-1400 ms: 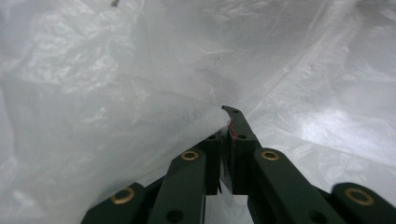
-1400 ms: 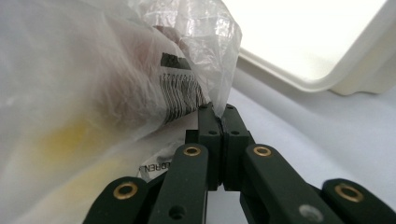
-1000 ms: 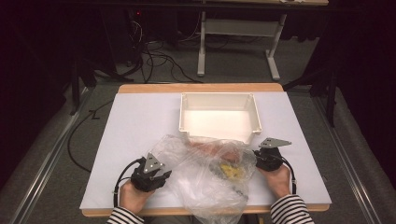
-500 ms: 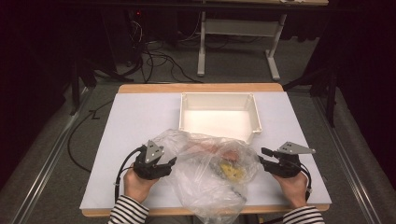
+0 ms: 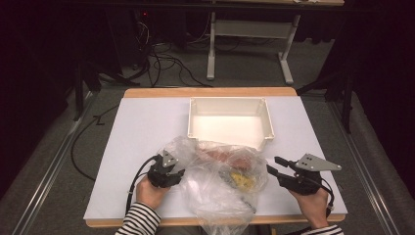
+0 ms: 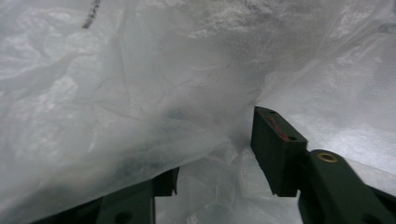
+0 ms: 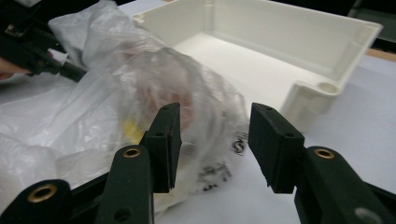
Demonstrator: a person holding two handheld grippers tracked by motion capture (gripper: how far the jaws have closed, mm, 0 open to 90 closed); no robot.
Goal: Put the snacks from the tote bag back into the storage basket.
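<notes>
A clear crumpled plastic bag (image 5: 215,196) lies at the table's front middle, with a pinkish-red thing (image 5: 230,155) and a yellow thing (image 5: 242,180) inside. My left gripper (image 5: 178,172) is pushed into the bag's left side. In the left gripper view its jaws have just been closing and stand apart (image 6: 219,158), with loose film (image 6: 140,93) between them and draped over the left jaw. My right gripper (image 5: 273,165) hovers just right of the bag. Its jaws have just been opening and stand apart (image 7: 215,140) with nothing between them; the bag (image 7: 116,93) lies beyond.
A white empty tray (image 5: 230,100) stands behind the bag at the table's middle back, its corner (image 7: 327,86) close ahead of my right gripper. The white tabletop (image 5: 142,132) stretches to the left. Cables and a metal frame lie on the floor beyond.
My right gripper let go of the bag's right side, opened, and drew back to the right. My left gripper moved forward into the bag's left side.
</notes>
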